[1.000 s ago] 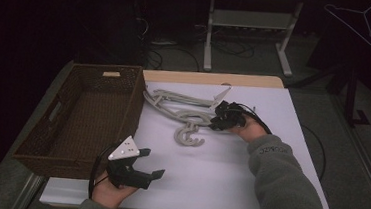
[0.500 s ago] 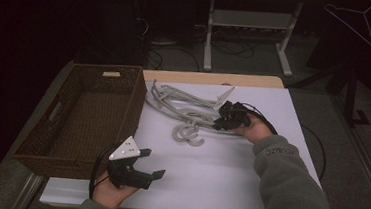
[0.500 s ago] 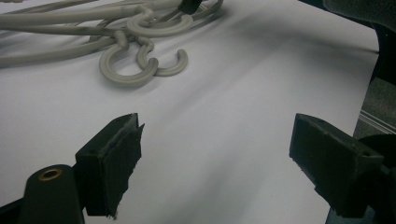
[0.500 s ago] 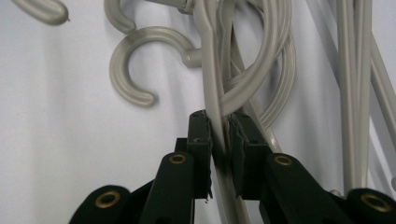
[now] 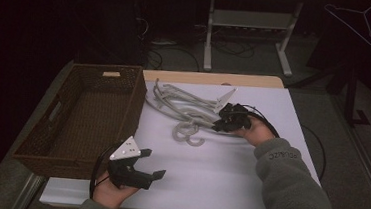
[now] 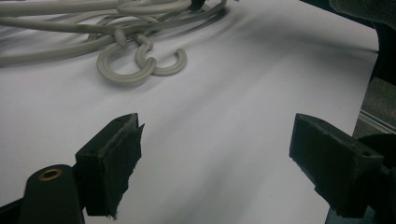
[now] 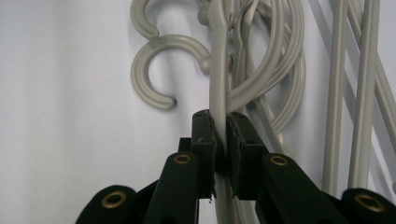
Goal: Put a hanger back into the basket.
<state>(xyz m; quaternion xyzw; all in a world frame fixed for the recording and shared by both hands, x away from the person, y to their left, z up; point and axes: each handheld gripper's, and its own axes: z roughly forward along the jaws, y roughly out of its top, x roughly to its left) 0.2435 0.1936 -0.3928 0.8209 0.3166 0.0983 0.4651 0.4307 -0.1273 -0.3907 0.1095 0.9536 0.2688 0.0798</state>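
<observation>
A loose pile of grey plastic hangers [image 5: 183, 104] lies on the white table [image 5: 217, 182], their hooks [image 5: 189, 135] pointing toward the near side. At the pile's right end, my right gripper [image 5: 218, 125] is shut on one hanger's thin bar [image 7: 218, 84]. Its jaws have just been closing, and the pads [image 7: 205, 135] now pinch the bar between them. Near the front left edge my left gripper [image 5: 155, 163] rests open and holds nothing. Beyond its wide jaws, the left gripper view shows the hooks [image 6: 140, 65] and bare table.
A dark wicker basket [image 5: 134, 105] stands along the table's left side, close to the hangers and to my left hand. Beyond the table's far edge there are a metal stand [image 5: 249, 34] and cables on the floor.
My right gripper has edged a little to the right at the pile's end, and the hangers have shifted slightly there. The left gripper has stayed put.
</observation>
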